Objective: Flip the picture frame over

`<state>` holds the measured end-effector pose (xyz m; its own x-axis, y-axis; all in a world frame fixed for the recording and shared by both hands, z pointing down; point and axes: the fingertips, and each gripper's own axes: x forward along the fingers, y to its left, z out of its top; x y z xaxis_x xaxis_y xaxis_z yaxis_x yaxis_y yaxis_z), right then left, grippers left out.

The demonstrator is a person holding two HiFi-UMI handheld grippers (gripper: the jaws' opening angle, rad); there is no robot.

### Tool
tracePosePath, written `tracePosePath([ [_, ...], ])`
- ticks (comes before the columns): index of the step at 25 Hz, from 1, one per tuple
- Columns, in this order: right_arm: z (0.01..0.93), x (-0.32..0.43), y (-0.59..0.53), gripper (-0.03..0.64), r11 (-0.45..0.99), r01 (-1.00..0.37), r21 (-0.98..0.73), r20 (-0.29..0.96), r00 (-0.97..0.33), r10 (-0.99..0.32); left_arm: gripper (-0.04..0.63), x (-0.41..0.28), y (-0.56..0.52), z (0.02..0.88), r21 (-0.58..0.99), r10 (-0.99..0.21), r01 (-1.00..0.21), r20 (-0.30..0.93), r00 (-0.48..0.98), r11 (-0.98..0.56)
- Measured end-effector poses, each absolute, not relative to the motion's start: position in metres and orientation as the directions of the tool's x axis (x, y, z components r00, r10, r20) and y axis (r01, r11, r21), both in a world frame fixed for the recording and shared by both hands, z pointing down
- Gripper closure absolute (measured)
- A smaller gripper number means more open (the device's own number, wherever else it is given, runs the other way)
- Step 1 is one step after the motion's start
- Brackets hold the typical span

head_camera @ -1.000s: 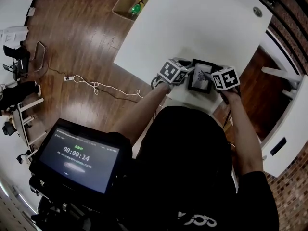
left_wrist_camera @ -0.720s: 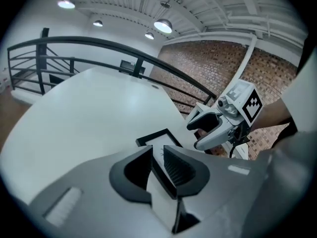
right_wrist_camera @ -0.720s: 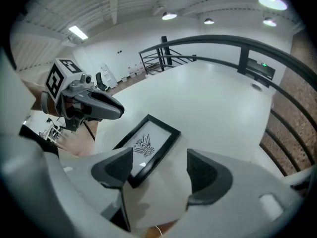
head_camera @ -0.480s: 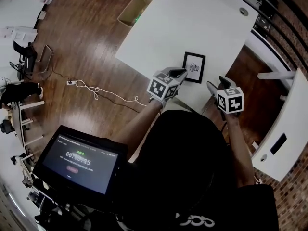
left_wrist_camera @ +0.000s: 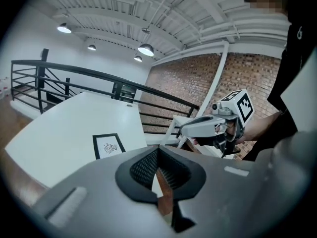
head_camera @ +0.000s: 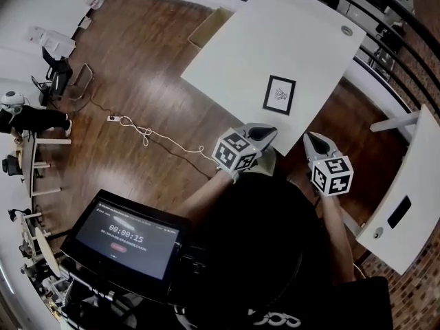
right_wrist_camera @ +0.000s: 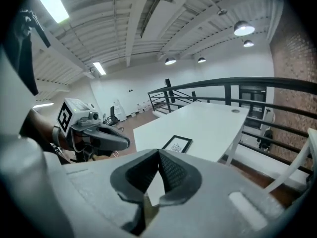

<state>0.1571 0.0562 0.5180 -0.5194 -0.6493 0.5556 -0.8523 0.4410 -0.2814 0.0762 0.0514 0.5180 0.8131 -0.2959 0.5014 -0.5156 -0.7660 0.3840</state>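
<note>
**Frame flat on table, both grippers shut and empty**

The brown wooden plank floor (head_camera: pixel 137 67) fills most of the head view; its left edge has chairs and desks, cut off and too small to sort out. On it stands the large white rectangular table (head_camera: pixel 275 40), seen corner-on. A second white table (head_camera: pixel 405 184) is at the right, only partly in shot. A black metal railing (head_camera: pixel 385 12) runs behind both, top right.

The person in black top (head_camera: pixel 275 253) fills the bottom centre. The hands are mostly hidden behind the gripper bodies. A black flat screen (head_camera: pixel 130 236) sits bottom left w/ a timer on it; the rest of its text is too small to read. An open cardboard box (head_camera: pixel 212 26) sits on the floor by the big table's left side; contents can't be made out.

The left gripper (head_camera: pixel 263 134) and right gripper (head_camera: pixel 313 144) hang side by side, off the table's near corner. Both sets of jaws have just been closing; in each gripper view the black ribbed pads now meet w/ nothing btwn them.

The black rectangular picture frame (head_camera: pixel 280 95) lies flat, picture side up, near the table's near edge, well apart from both grippers. Its small dark drawing on white is too fine to make out.

A white cable (head_camera: pixel 148 136) loops over the floor.
</note>
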Motion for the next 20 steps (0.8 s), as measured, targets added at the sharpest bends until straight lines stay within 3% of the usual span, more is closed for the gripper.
tracePosePath([
  [10,0.472,0.096,0.122,0.623,0.553,-0.789,-0.269,0.464,-0.609,-0.643,0.581,0.053,0.105,0.479,0.38,-0.341,-0.498,0.41,0.846,-0.779],
  [20,0.478,0.022,0.166,0.623,0.562,-0.794,-0.231,0.472,-0.597,-0.649,0.581,-0.036,0.144,0.463,0.413,-0.39,-0.481,0.287,0.875,-0.773],
])
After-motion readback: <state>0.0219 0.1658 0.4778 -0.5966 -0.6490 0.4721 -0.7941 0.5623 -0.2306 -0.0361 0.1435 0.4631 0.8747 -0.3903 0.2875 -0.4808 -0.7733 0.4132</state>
